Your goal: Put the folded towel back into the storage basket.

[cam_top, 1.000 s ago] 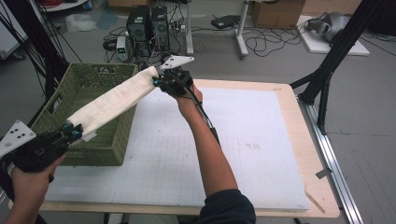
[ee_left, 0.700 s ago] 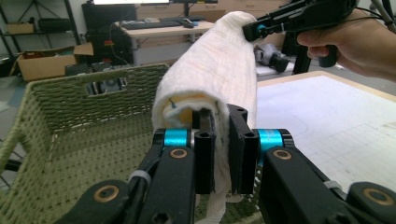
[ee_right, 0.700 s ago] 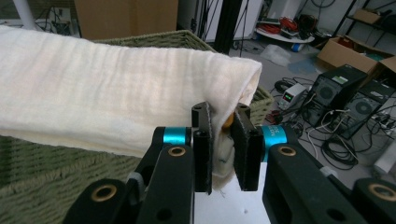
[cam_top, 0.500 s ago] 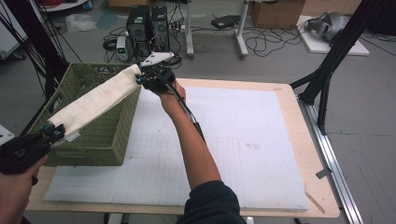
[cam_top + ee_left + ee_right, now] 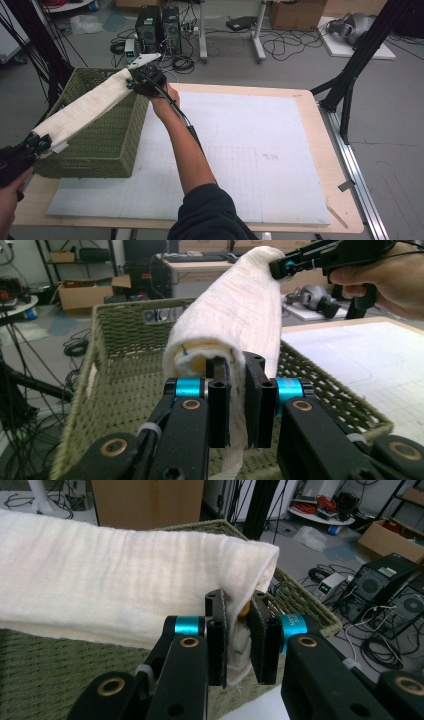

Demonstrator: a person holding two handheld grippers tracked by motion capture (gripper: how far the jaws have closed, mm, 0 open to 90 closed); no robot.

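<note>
Towel (image 5: 82, 111), folded into a long cream roll, hangs stretched in the air above the green wicker basket (image 5: 102, 150), running from about eight o'clock up to one o'clock across the basket's opening in the high view. I see the basket sitting on the white gridded mat (image 5: 250, 165) at the table's nine o'clock side. My right gripper (image 5: 135, 81) pinches the far end of the towel over the basket's far corner, jaws nearly closed with cloth between the pads. My left gripper (image 5: 37, 144) clamps the near end the same way, jaws narrow on the bunched fabric, at the basket's near left corner.
</note>
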